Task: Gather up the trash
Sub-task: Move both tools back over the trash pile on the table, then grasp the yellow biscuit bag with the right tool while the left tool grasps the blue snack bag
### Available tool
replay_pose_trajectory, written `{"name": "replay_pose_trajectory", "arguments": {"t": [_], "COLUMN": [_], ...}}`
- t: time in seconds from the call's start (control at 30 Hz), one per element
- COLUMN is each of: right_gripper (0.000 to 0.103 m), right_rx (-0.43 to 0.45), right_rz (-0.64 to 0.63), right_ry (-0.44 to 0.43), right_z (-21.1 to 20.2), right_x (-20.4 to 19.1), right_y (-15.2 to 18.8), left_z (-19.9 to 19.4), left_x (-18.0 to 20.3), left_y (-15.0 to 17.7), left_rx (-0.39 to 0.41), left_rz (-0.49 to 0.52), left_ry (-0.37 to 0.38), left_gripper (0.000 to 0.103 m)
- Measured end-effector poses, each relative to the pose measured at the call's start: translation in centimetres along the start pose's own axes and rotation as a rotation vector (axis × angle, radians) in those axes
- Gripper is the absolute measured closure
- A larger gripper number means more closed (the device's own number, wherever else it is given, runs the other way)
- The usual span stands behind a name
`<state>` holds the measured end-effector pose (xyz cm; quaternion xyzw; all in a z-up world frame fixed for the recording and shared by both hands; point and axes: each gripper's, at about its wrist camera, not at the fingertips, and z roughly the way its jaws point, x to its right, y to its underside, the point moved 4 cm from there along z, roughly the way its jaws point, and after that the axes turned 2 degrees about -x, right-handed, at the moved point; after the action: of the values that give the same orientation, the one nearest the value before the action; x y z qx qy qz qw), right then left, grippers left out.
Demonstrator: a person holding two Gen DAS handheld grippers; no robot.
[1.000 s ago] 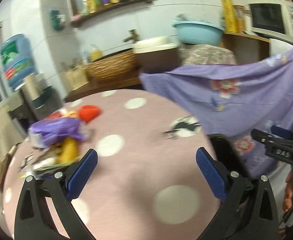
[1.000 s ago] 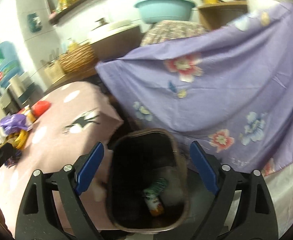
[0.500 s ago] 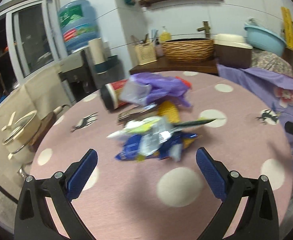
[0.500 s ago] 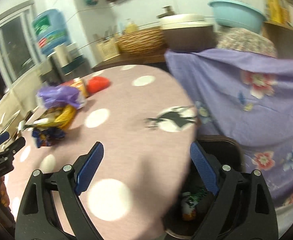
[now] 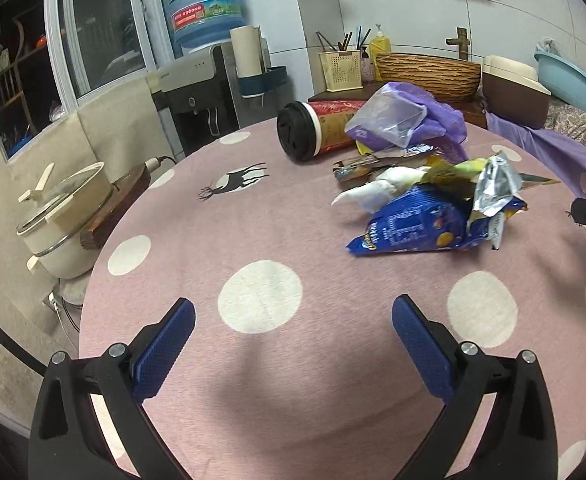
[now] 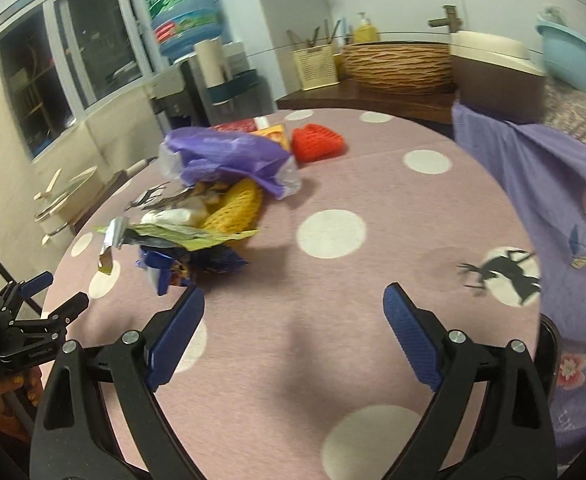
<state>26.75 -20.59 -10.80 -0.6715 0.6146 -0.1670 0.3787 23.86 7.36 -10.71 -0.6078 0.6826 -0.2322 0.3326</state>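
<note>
A heap of trash lies on the round pink dotted table (image 5: 261, 220): a blue snack bag (image 5: 417, 226), a white crumpled wrapper (image 5: 377, 190), a purple plastic bag (image 5: 409, 120) and a red cup with a black lid (image 5: 313, 132) on its side. In the right wrist view the same heap shows the purple bag (image 6: 229, 160), a yellow foam net (image 6: 237, 208), a green wrapper (image 6: 181, 236) and a red foam net (image 6: 317, 142). My left gripper (image 5: 293, 344) is open and empty, short of the blue bag. My right gripper (image 6: 293, 328) is open and empty, right of the heap.
The dark rim of a bin (image 6: 551, 344) shows at the table's right edge, beside a purple flowered cloth (image 6: 553, 184). An electric pot (image 5: 65, 224) stands left of the table. A water dispenser (image 5: 201, 80) and a counter with a wicker basket (image 5: 425, 72) stand behind.
Both grippers have swung left from the bin and the purple cloth toward the trash heap on the table. The heap now lies closer ahead in both views. Both stay open.
</note>
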Motion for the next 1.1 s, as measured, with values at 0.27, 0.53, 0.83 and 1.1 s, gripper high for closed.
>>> {"name": "replay_pose_trajectory", "arguments": {"t": [0.27,0.53,0.83,1.1], "right_gripper": [0.013,0.015,0.049,0.095], "right_rx": [0.002,0.083,0.065,0.058], "right_rz": [-0.152,-0.396,-0.638,-0.575], "right_ry": [-0.052,0.019,0.135,0.072], "right_z": [1.2,1.2,3.2,2.9], "right_x": [-5.1,-9.5,-11.0,-10.6], "right_y": [-1.2,-2.3,-1.9,-1.9], "left_z": [0.6,0.7,1.1,1.5], "left_x": [-1.2,-1.4,-0.6,0.6], "left_y": [-0.2,-0.3,-0.6,-1.2], "left_rx": [-0.011,-0.02,-0.028,-0.033], "left_rz": [-0.039,-0.08,-0.081,-0.055], "left_ry": [0.067,0.127,0.175,0.203], "left_gripper": [0.005,0.005,0.006,0.008]}}
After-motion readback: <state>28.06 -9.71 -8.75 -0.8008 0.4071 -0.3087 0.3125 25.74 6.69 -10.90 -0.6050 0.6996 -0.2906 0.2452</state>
